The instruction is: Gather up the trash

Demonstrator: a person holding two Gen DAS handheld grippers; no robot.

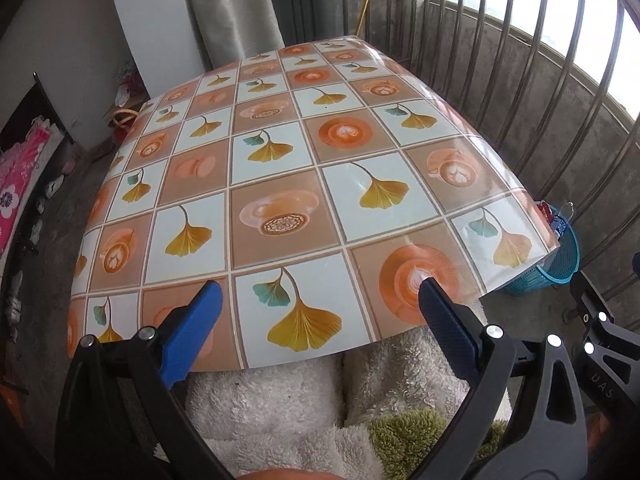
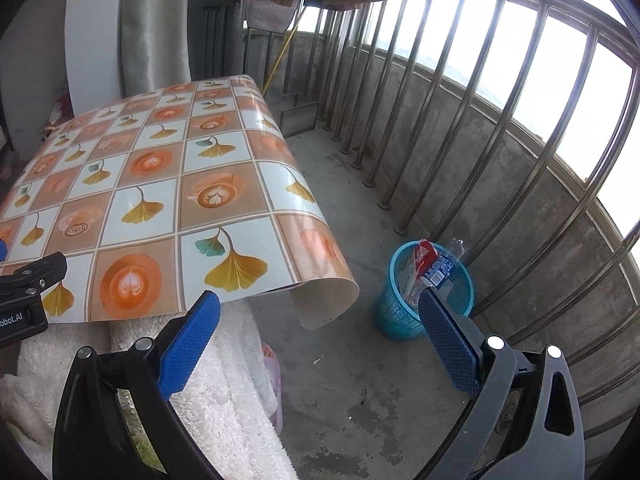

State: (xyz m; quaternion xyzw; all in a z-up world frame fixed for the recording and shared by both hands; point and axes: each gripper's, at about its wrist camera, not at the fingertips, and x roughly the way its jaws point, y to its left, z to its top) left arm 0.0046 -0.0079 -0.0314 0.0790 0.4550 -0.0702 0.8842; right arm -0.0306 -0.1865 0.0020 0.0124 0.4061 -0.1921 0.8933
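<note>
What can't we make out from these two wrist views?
- Blue basket: left wrist view, mostly hidden behind the tablecloth corner; contents unreadable.
- Basket bottom: right wrist view, the wall and the right gripper finger hide what lies under the red wrapper and the plastic bottle.
- Bottle label: too small to read.
- Table underside and legs: both views, hidden by the tablecloth.
- Left gripper: open, holds nothing.

The desk cover [image 1: 280, 184] is checked in pale blue and tan squares with yellow ginkgo leaves and orange cups. The basket [image 2: 390, 312] is turquoise.
</note>
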